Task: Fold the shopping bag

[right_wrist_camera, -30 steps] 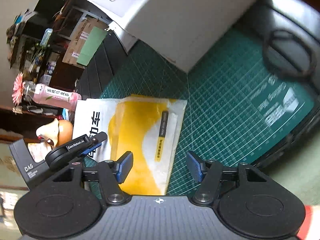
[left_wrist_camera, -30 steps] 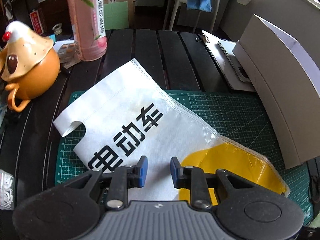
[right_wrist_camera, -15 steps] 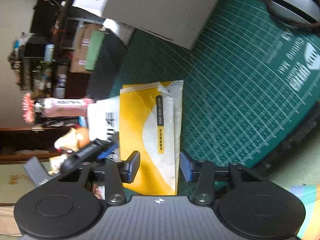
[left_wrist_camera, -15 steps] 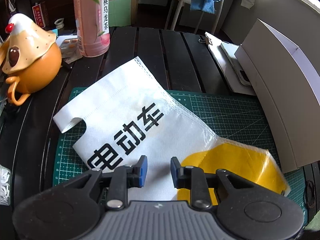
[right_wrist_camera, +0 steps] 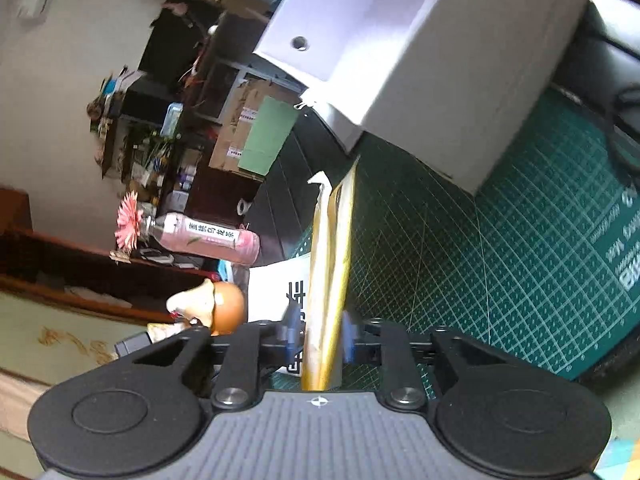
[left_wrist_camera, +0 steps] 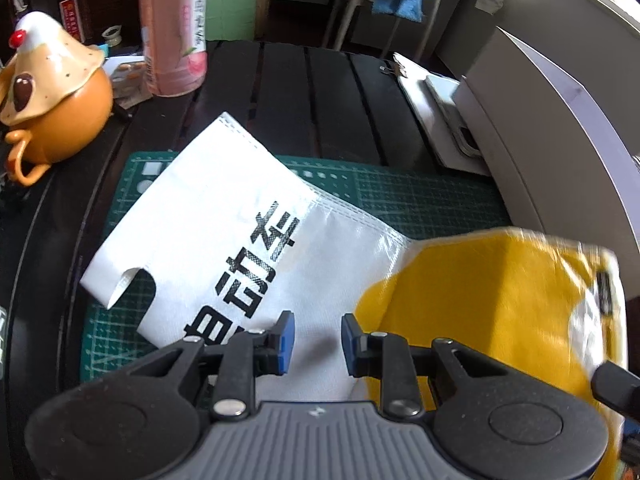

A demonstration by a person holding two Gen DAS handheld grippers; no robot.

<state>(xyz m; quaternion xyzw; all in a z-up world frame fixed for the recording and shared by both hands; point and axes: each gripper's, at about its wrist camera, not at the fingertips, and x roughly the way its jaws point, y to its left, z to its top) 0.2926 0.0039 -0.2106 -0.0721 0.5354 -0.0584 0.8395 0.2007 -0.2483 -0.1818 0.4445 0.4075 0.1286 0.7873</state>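
One shopping bag (left_wrist_camera: 224, 216) lies across the green cutting mat (left_wrist_camera: 420, 196), its white end with black characters flat and reaching past the mat's far edge onto the dark slatted table (left_wrist_camera: 320, 92), while its yellow end (left_wrist_camera: 500, 292) is raised off the mat and blurred. The right gripper (right_wrist_camera: 320, 336) has its two blue-padded fingers pressed in on that yellow end, which stands edge-on between them in the right wrist view (the pads themselves are smeared by blur). The left gripper (left_wrist_camera: 316, 340) hangs over the white part near the printing, its two fingers a small way apart with only cloth showing in the gap beneath, nothing clamped. Around the mat there is one pink drink bottle (left_wrist_camera: 174, 28), standing upright, one orange pot with a cream speckled lid (left_wrist_camera: 44, 92) beside it, one large white box (left_wrist_camera: 560, 128) along the mat's right side, and one clipboard (left_wrist_camera: 432, 112) tucked against that box.
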